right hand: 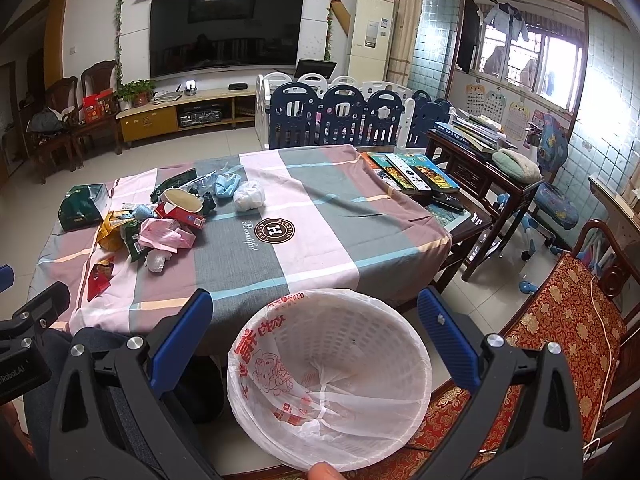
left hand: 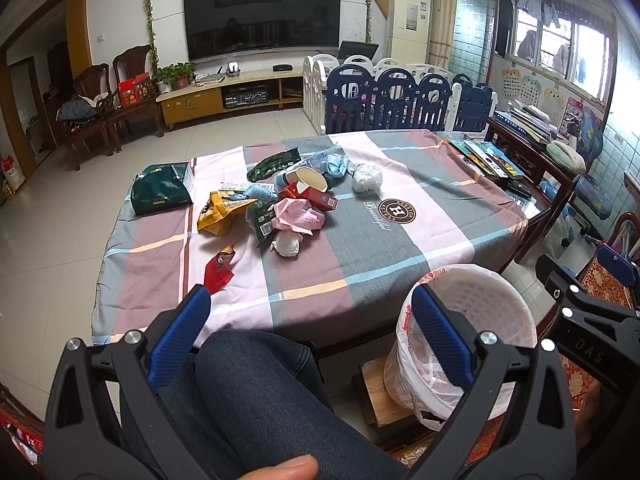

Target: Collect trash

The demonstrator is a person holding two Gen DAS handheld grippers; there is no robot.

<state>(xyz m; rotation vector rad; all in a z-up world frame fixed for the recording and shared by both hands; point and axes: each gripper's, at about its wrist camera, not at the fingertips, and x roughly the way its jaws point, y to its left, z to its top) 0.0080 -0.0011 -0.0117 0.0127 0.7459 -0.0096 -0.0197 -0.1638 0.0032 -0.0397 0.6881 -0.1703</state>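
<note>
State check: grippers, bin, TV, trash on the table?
left gripper: open, holding nothing
right gripper: open, holding nothing, above the bin
trash bin: upright, bag-lined, no trash inside
trash pile: loose on the tablecloth, none collected
TV: off

One lined bin [right hand: 328, 376], two white wads [left hand: 366, 178] [left hand: 286, 245], one pink bag [left hand: 298, 216], one paper cup [left hand: 306, 178], one red wrapper [left hand: 218, 270].

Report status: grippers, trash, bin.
Left gripper and right gripper open, holding nothing. Trash pile on the tablecloth, untouched. Bin lined, nothing inside. Nothing blocking.
</note>
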